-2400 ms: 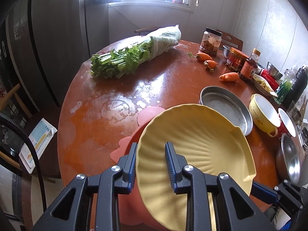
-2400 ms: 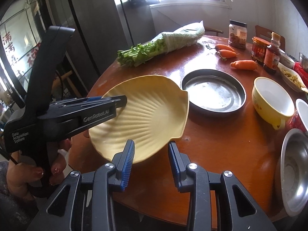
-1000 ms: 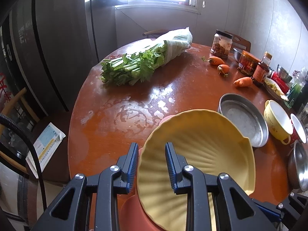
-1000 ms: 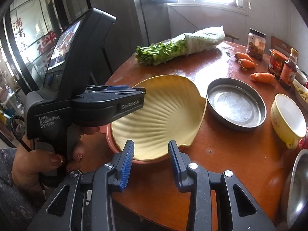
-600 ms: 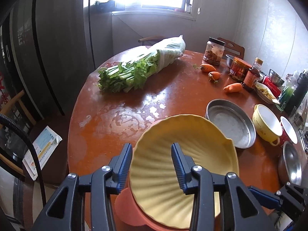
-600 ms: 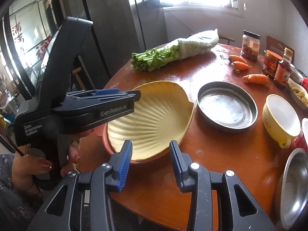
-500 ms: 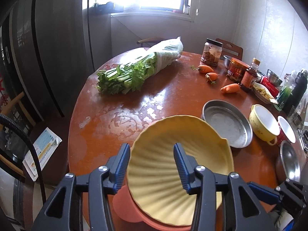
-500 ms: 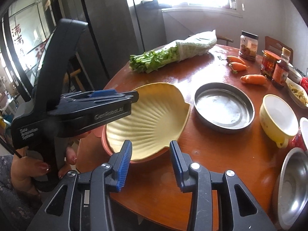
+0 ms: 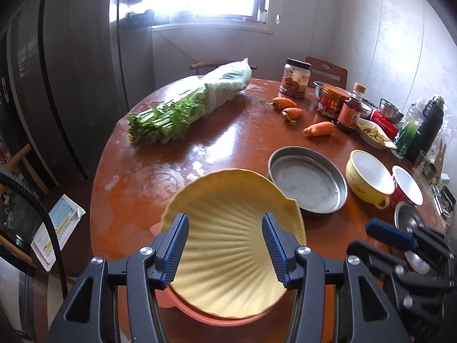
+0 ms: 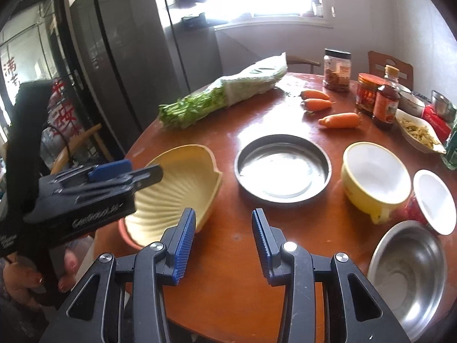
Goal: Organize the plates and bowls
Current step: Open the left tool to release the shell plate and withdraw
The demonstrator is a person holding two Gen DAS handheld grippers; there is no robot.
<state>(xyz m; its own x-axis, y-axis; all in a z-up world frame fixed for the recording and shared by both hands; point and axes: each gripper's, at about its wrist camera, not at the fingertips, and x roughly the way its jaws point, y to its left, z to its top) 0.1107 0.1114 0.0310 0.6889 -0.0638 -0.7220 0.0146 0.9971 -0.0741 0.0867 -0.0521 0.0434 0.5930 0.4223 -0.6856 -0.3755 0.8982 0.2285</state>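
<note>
The yellow plate (image 9: 237,245), gripped a second ago, is released onto the pink plate (image 9: 200,315) for stacking; left gripper (image 9: 225,248) is opening, right gripper (image 10: 223,241) is unclenched, empty.

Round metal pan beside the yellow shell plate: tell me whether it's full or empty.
Empty. The round metal pan shows only its bare, shiny bottom in both views; nothing lies in it.

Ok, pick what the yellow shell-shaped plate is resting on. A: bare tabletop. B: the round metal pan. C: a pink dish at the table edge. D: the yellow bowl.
C: the yellow shell-shaped plate sits nested in a pink dish, whose rim shows under it, apart from the pan.
</note>
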